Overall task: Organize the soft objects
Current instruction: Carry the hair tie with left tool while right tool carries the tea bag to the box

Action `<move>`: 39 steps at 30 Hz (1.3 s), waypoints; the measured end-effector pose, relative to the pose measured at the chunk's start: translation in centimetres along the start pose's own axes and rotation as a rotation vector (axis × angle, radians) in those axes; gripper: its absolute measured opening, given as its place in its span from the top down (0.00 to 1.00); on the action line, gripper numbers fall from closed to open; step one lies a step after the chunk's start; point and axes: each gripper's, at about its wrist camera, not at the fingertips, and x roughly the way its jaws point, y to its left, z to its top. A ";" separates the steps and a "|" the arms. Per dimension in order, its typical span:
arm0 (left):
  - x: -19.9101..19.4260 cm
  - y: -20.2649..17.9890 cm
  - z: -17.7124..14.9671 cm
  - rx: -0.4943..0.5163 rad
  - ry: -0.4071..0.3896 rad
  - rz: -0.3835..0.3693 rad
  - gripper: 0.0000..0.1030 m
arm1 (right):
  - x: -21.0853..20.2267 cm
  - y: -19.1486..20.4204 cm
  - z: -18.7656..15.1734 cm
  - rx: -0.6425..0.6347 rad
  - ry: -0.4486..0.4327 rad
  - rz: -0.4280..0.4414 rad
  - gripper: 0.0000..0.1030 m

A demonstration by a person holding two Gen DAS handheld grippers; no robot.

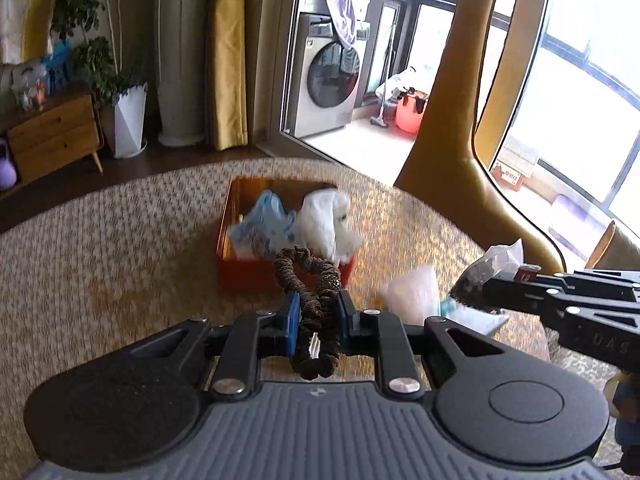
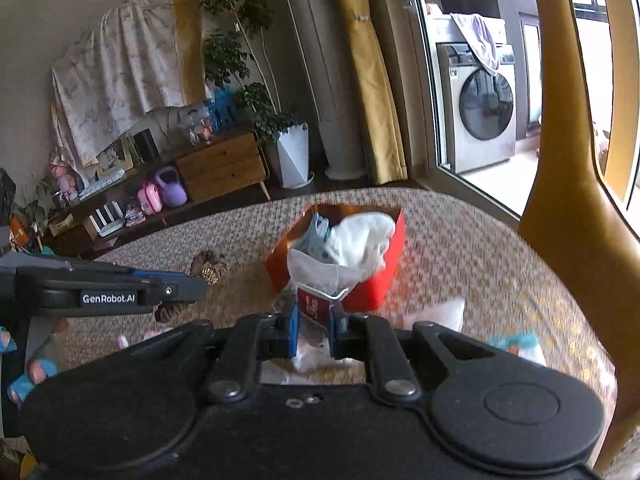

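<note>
My left gripper (image 1: 319,307) is shut on a brown hair scrunchie (image 1: 310,280) and holds it above the woven table, just in front of the red box (image 1: 248,272). The box holds a blue-printed packet (image 1: 260,226) and a white soft bundle (image 1: 326,220). My right gripper (image 2: 314,320) is shut on a clear plastic bag with a red label (image 2: 320,294), close to the near wall of the red box (image 2: 380,284). The right gripper also shows in the left wrist view (image 1: 490,282) with its bag of dark contents (image 1: 476,276). The left gripper also shows in the right wrist view (image 2: 200,286).
A white packet (image 1: 412,292) and a flat white item (image 1: 476,320) lie on the table right of the box. A mustard chair back (image 1: 452,120) stands at the table's far right edge. More white and teal packets (image 2: 440,312) lie right of my right gripper.
</note>
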 end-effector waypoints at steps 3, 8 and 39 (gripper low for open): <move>0.7 -0.1 2.1 0.000 -0.021 0.003 0.82 | 0.6 -0.2 1.4 -0.018 -0.015 -0.006 0.88; 2.8 0.2 4.8 -0.007 -0.035 0.017 0.82 | 2.5 -0.7 3.0 -0.039 -0.026 -0.012 0.88; 21.5 6.4 8.5 -0.174 0.118 0.106 0.82 | 22.7 -4.2 6.5 -0.007 0.116 -0.018 0.88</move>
